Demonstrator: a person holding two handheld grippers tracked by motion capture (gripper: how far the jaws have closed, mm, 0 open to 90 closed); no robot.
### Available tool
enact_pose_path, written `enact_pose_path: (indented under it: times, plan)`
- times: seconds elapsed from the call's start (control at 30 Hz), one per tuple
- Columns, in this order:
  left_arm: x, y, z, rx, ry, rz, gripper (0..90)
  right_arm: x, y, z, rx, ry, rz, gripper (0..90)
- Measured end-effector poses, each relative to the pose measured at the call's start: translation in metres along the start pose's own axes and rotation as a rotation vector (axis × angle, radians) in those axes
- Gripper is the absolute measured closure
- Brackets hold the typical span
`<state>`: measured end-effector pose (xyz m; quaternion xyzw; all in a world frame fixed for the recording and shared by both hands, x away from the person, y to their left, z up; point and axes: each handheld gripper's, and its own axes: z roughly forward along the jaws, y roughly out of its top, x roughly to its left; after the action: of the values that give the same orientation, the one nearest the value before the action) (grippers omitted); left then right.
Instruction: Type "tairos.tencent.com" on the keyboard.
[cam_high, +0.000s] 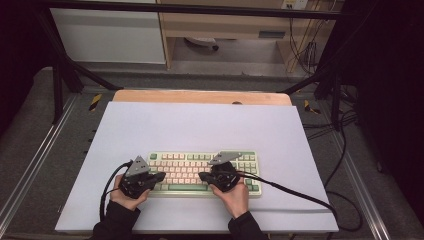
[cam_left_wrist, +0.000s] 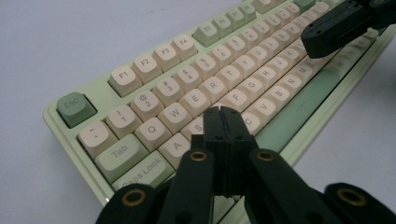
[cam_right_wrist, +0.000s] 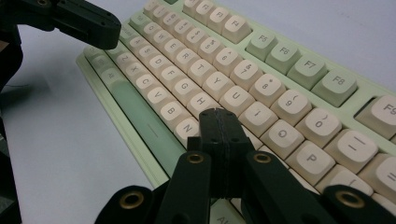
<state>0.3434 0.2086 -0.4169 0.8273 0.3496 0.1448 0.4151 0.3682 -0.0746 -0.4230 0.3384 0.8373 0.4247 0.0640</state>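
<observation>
High view: a keyboard (cam_high: 204, 172) with cream and green keys lies on a pale sheet (cam_high: 200, 125) that covers the table, toward the sheet's 6 o'clock edge and near the person. Going from left to right, the left gripper (cam_high: 159, 176) comes in from 7 o'clock, held in the left hand (cam_high: 127, 197), and its tip sits over the keyboard's left end; its jaws are pressed together with nothing between them. Its grey plate (cam_high: 138, 166) tilts up over the hand. A black cable (cam_high: 107, 190) loops off it toward 7 o'clock. In the left gripper view the closed tip (cam_left_wrist: 221, 112) hangs over the letter rows near the D and X keys, just above or on the keycaps; which, cannot be told. The right gripper's tip (cam_left_wrist: 322, 39) shows at 2 o'clock there, over the right half of the keys. Back in the high view, the right gripper (cam_high: 202, 176) is held in the right hand (cam_high: 235, 197) at the middle-right of the keyboard, tip pointing toward 9 o'clock, facing the left one with a gap between them. In the right gripper view its tip (cam_right_wrist: 219, 114) is likewise closed and empty, over the keys near N and J.
</observation>
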Motion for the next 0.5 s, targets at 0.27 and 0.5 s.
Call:
enact_pose_path:
  times: [0.27,0.5]
  plan:
    - [-0.0001,-0.0001,0.0003,0.0,-0.001,0.001,90.0,0.0019,-0.0033,0.0045,0.008,0.008,0.003,90.0]
    - [0.0,-0.0002,0.0004,0.001,-0.001,0.0,90.0,0.0029,-0.0055,0.0073,0.012,0.012,0.006,90.0]
